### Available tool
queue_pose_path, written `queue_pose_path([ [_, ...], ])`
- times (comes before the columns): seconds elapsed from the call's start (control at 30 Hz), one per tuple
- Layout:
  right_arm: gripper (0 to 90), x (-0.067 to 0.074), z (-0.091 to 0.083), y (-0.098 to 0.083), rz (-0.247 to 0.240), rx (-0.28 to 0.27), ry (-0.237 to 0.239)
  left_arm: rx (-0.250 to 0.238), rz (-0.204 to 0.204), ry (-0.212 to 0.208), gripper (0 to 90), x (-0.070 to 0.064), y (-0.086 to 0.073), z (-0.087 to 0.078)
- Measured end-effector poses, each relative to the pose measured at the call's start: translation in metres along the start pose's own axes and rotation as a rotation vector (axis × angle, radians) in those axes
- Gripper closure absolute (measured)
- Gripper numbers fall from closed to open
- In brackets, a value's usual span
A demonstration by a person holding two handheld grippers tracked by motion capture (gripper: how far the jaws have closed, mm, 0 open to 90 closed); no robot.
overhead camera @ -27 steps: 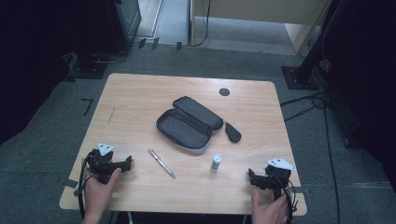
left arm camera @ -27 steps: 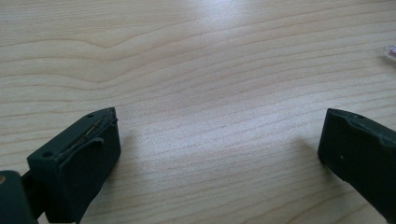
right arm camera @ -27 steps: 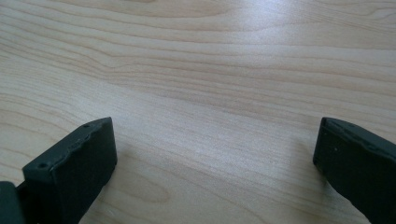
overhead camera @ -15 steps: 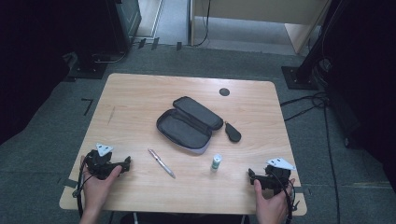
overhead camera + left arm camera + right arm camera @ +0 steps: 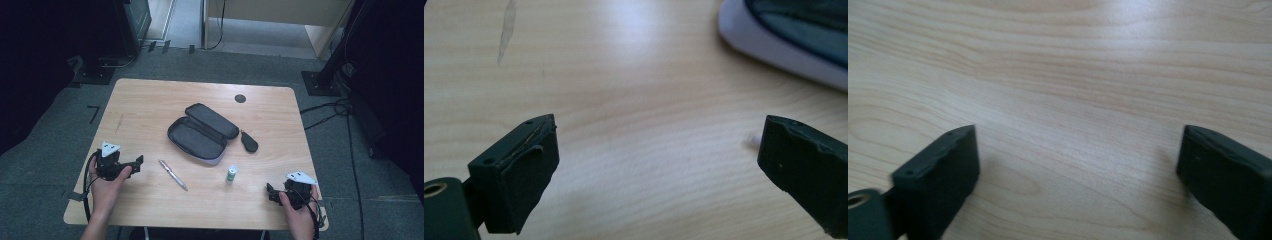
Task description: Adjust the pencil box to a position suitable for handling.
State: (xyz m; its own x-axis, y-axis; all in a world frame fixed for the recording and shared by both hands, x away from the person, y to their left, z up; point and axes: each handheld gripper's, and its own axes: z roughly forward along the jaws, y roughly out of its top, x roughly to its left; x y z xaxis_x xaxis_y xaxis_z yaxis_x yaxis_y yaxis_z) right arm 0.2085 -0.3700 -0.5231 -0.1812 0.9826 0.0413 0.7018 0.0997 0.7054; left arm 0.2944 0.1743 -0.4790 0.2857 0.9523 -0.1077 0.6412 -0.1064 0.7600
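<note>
An open dark pencil case (image 5: 202, 132) lies in the middle of the wooden table (image 5: 150, 110). A pen (image 5: 173, 174) lies in front of it, and a small white bottle with a green label (image 5: 231, 174) stands to the right of the pen. A dark pear-shaped pouch (image 5: 248, 142) rests beside the case. My left gripper (image 5: 131, 164) is open near the front left, jaws pointing toward the pen. In the left gripper view the case's pale edge (image 5: 774, 45) lies ahead. My right gripper (image 5: 273, 193) is open near the front right corner, over bare wood (image 5: 1073, 100).
A round black disc (image 5: 240, 98) sits near the table's far edge. Dark stands and cables (image 5: 325, 107) lie on the grey floor around the table.
The left gripper has moved slightly toward the front of the table. The right gripper has barely shifted. Nothing on the table has moved.
</note>
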Motion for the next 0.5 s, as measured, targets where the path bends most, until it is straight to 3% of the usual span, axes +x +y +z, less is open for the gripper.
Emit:
queue_pose_path([
  [0.1,8.8,0.0,-0.007,0.002,0.044,-0.031,0.046,-0.034,-0.005,-0.022,3.7,0.0,0.016,-0.003],
  [0.3,13.2,0.007,-0.021,0.014,0.036,-0.082,0.06,-0.057,-0.004,-0.036,5.7,-0.002,0.033,0.002],
  [0.5,13.9,0.016,-0.023,0.033,0.015,-0.079,0.092,-0.07,-0.008,-0.079,10.1,-0.006,0.043,0.013],
])
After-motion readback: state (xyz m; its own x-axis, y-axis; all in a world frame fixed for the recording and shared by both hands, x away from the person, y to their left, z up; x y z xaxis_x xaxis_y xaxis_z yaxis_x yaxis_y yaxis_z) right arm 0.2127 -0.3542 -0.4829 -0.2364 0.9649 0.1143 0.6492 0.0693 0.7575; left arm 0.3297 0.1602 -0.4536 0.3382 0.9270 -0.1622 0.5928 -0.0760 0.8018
